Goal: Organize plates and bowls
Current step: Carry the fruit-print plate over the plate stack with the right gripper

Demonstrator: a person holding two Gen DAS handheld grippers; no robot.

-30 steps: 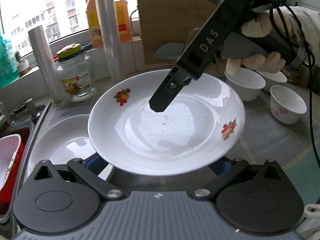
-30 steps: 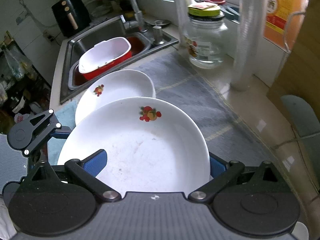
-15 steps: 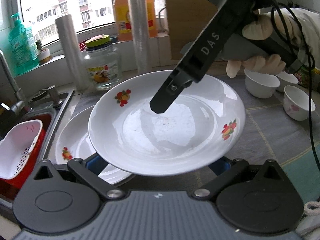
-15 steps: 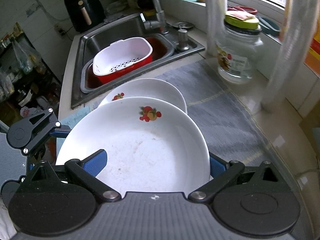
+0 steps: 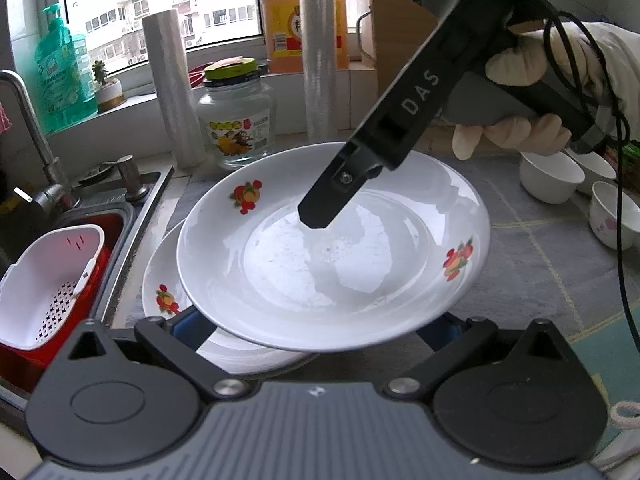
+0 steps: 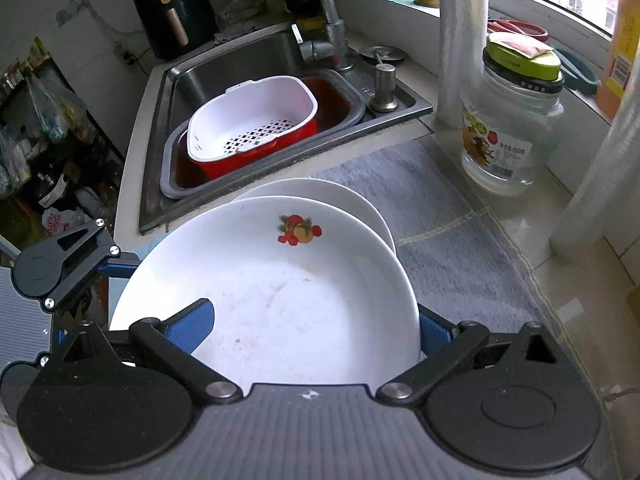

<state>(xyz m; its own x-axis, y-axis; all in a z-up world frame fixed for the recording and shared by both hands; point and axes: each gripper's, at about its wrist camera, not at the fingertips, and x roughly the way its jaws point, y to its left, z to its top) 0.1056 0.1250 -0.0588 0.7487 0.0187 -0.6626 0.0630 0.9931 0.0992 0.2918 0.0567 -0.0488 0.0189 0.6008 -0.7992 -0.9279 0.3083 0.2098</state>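
Note:
A white plate with fruit prints [image 5: 332, 256] is held just above a second matching plate [image 5: 164, 280] that lies on the grey mat by the sink. My left gripper [image 5: 316, 328] grips its near rim. My right gripper [image 6: 308, 332] grips the opposite rim, one blue pad on top of the plate, and shows in the left wrist view as a black finger [image 5: 332, 200] over the plate. The held plate [image 6: 272, 300] covers most of the lower plate [image 6: 340, 196]. Three white bowls [image 5: 552, 176] stand at the right.
A steel sink [image 6: 240, 64] holds a white strainer in a red basin [image 6: 252, 120]. A glass jar with a green lid [image 5: 236, 116], two film rolls [image 5: 168, 92] and an orange oil jug [image 5: 288, 20] stand along the window ledge. A grey mat [image 6: 440, 216] covers the counter.
Both grippers have carried the plate left toward the sink. It now hangs over the second plate, covering most of it. The bowls have fallen away to the right.

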